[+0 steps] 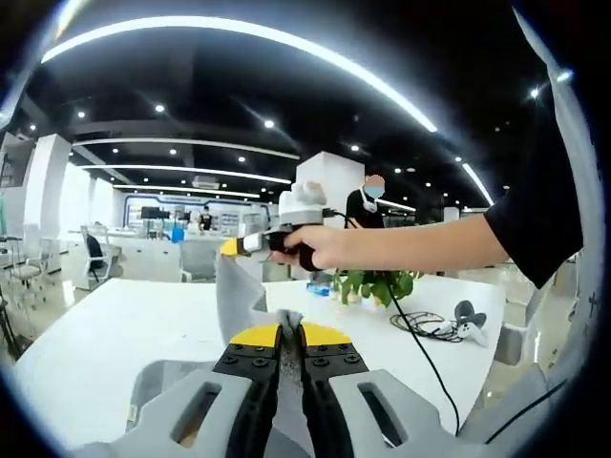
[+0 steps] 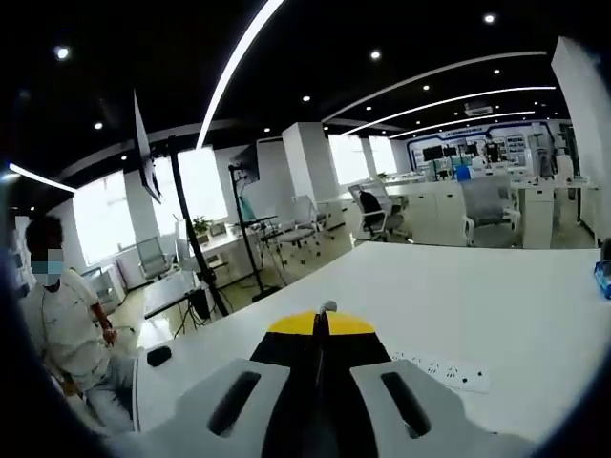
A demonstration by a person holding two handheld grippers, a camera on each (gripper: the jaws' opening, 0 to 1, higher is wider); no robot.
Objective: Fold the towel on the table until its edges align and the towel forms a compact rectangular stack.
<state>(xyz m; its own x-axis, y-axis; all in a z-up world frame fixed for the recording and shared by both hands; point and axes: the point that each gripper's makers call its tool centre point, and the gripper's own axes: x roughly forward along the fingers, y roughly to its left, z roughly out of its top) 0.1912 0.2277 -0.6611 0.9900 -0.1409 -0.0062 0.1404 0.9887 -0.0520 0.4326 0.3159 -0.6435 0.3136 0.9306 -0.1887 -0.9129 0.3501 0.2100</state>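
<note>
The grey towel (image 1: 237, 291) hangs in the air above the white table (image 1: 124, 324), stretched between both grippers. My left gripper (image 1: 289, 329) is shut on one part of it, with grey cloth poking out between the yellow-tipped jaws. In the left gripper view, my right gripper (image 1: 235, 247) comes in from the right in a person's hand and is shut on the towel's upper corner. In the right gripper view, my right gripper (image 2: 322, 315) is shut, and a small tuft of the towel (image 2: 328, 306) shows at its tip.
A potted plant (image 1: 372, 284), a black cable (image 1: 420, 324) and a small dark device (image 1: 470, 315) lie on the table's far right. A white power strip (image 2: 434, 370) sits on the table (image 2: 496, 305). A seated person (image 2: 57, 329) is beside it.
</note>
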